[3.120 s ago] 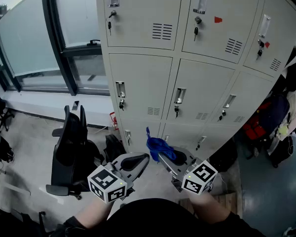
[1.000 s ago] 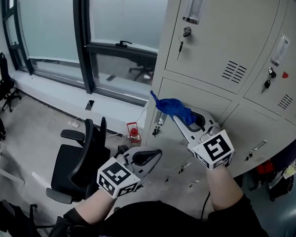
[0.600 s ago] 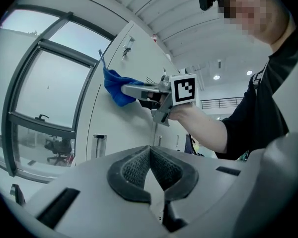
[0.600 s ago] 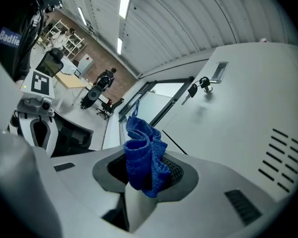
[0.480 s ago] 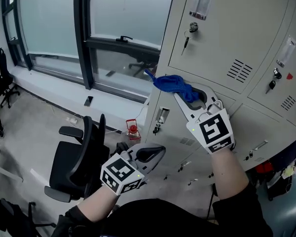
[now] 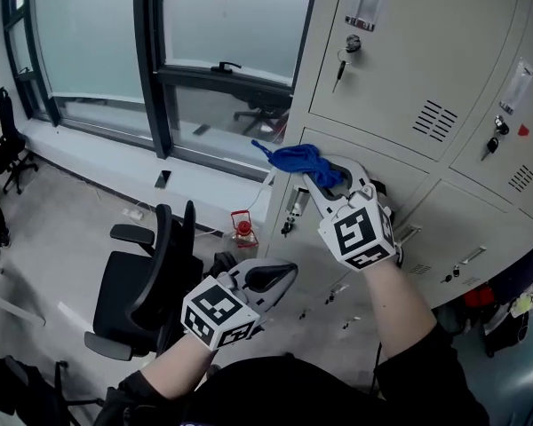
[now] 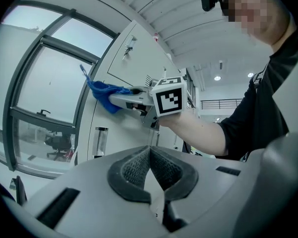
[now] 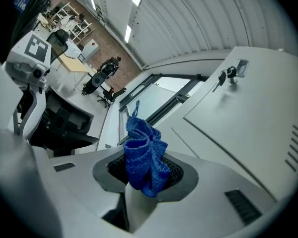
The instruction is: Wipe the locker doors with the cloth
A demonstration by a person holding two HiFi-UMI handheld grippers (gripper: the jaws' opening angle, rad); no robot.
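Observation:
A blue cloth (image 6: 295,159) is bunched in my right gripper (image 6: 314,174), which is shut on it. The cloth is held up by the top left corner of a grey locker door (image 6: 313,236), right at the metal; contact cannot be told. In the right gripper view the cloth (image 8: 143,154) sticks up between the jaws of the right gripper (image 8: 146,173), with an upper locker door (image 8: 248,128) ahead. My left gripper (image 6: 268,279) hangs low in front of me, shut and empty. In the left gripper view the left gripper (image 7: 150,170) has its pads together, and the cloth (image 7: 104,94) shows beyond.
The locker block has several doors with keys in their locks (image 6: 342,60) and vent slots (image 6: 433,118). A black office chair (image 6: 147,282) stands on the floor at my left. A tall window (image 6: 204,25) runs left of the lockers, with a small red object (image 6: 242,231) below it.
My right gripper rose with the cloth from knee height to the locker, then slid a little left and down over the last half second. The left gripper stayed low.

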